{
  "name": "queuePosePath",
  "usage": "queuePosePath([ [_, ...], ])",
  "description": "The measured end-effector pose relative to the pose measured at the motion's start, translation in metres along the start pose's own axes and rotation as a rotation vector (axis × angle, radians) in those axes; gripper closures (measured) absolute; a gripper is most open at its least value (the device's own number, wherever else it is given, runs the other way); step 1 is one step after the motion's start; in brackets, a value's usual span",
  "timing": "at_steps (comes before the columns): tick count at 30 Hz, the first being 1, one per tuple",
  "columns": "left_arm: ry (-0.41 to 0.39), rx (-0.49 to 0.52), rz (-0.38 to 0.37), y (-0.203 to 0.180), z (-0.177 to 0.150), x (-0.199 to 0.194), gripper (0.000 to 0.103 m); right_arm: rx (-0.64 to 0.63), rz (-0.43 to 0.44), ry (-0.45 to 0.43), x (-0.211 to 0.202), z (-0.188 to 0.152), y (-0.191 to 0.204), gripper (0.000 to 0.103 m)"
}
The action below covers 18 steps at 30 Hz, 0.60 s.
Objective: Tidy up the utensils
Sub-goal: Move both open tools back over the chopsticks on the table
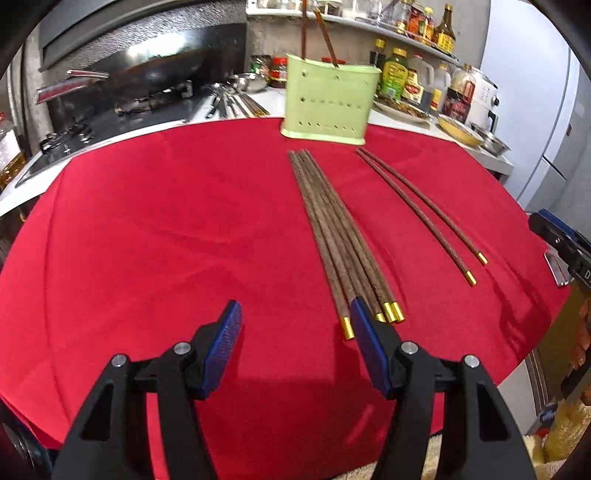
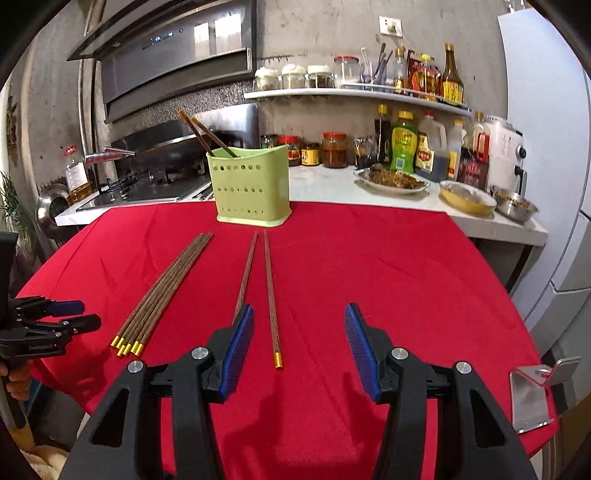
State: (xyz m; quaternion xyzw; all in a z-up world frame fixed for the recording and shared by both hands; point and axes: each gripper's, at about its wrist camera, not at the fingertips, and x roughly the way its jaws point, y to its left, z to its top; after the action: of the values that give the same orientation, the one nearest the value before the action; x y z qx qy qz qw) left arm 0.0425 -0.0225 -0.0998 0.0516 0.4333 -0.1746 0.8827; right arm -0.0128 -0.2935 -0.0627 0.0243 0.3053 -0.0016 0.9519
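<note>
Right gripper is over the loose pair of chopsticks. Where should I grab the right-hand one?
Grip the right-hand chopstick on its wooden shaft just above the gold cap, coming from above with the fingers either side. It lies flat, lengthwise, with clear cloth on both sides.

A bundle of dark wooden chopsticks (image 1: 338, 236) with gold-capped ends lies flat on the red cloth, with a separate pair of chopsticks (image 1: 421, 212) lying apart beside it. Behind them a pale green perforated utensil holder (image 1: 328, 99) stands upright, with two chopsticks (image 1: 316, 33) leaning inside it.
</note>
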Motion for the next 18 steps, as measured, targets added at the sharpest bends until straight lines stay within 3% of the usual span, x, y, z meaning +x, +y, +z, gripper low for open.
queuePosePath([
  [13, 0.035, 0.063, 0.059, -0.012, 0.009, 0.024, 0.043, 0.012, 0.0, 0.037, 0.019, -0.003, -0.002, 0.05],
  [18, 0.033, 0.053, 0.181, 0.002, 0.011, 0.019, 0.043, 0.008, 0.008, 0.061, 0.03, -0.005, -0.002, 0.05],
])
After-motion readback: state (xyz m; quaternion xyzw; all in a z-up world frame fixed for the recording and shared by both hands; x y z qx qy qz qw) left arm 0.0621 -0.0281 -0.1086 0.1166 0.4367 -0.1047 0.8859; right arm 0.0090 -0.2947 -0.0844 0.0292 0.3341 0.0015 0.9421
